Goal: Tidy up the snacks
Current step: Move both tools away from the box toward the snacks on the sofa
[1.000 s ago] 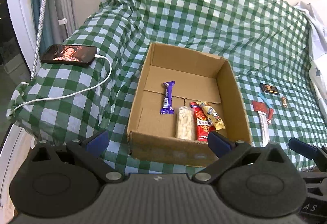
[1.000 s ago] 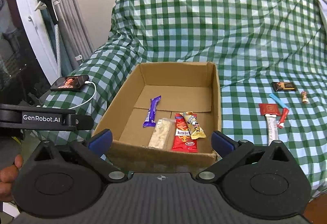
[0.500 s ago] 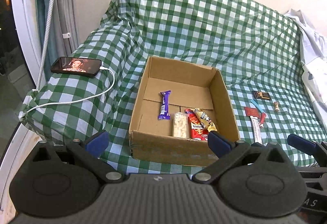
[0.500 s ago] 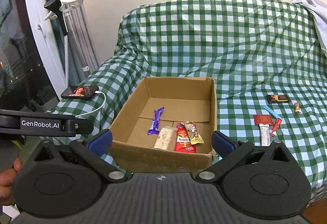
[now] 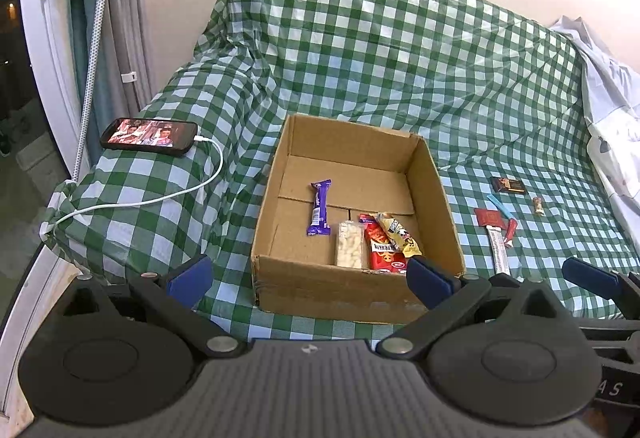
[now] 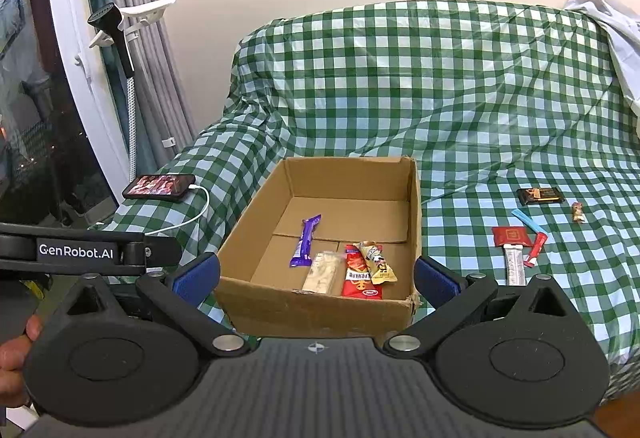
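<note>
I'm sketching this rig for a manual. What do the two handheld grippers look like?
Both the left gripper and the right gripper are matte black plastic, with two round discs, silver pivot bolts, angled linkage arms and blue finger pads. A ribbed grey panel sits between the discs. The left gripper's side bar reads "GenRobot.AI" in white.

Green-and-white check, brown box

Sofa cover (image 6: 460,86) checked green and white; cardboard box (image 6: 352,178) plain brown; wrappers inside it purple (image 6: 306,242), red (image 6: 360,276), yellow (image 6: 380,262); fingers (image 6: 196,276) blue-padded.

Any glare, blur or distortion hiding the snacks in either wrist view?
Left wrist: sharp, fisheye bends the edges, snacks in the cardboard box readable. Right wrist: equally sharp, mild sheen on the checked cover, loose wrappers clear; dim warm light, soft shadows.
</note>
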`<state>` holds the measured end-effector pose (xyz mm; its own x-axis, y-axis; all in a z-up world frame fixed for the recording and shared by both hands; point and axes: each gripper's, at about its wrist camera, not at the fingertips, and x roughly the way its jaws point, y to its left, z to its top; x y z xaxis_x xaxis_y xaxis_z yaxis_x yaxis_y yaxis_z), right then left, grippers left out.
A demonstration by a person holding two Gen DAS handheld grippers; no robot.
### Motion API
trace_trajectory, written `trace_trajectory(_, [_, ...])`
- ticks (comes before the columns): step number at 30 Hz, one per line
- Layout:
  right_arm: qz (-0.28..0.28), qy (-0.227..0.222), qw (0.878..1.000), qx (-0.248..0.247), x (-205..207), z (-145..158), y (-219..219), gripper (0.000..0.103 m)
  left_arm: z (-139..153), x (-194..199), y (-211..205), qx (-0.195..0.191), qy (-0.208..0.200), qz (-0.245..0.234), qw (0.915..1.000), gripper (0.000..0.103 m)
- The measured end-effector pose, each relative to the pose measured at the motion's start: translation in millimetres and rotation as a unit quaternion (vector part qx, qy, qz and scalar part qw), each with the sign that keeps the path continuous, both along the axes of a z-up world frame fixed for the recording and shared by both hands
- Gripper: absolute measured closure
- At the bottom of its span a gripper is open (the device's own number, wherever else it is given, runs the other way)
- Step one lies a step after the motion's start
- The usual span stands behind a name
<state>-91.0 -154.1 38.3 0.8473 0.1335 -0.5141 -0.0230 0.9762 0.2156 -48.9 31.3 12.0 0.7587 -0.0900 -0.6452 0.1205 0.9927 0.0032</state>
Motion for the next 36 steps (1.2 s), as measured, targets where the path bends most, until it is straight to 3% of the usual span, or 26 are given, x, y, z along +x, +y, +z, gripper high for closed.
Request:
trace_trajectory(13, [-0.005,0.021,1.0,0.012,9,-8,-5,0.001,-9,16,2,0.0,0.021,0.004,0.9998,0.0])
trace_trajectory(24, [-0.037,0.04,0.997,0.048,20,-29,-34,0.001,-19,40,-18,0.023,0.048,-0.003,0.9986,0.0])
trace_trajectory(31, [-0.093,0.052,0.992,0.065,31,-59,-76,0.001,-26,62,-49,0.048,0.061,-0.016,0.9968,0.0])
trace_trajectory(36, [-0.15,0.062,0.986,0.042,59,-99,-124,0.001,-31,87,-72,0.038,0.09,-0.025,0.9949,0.0])
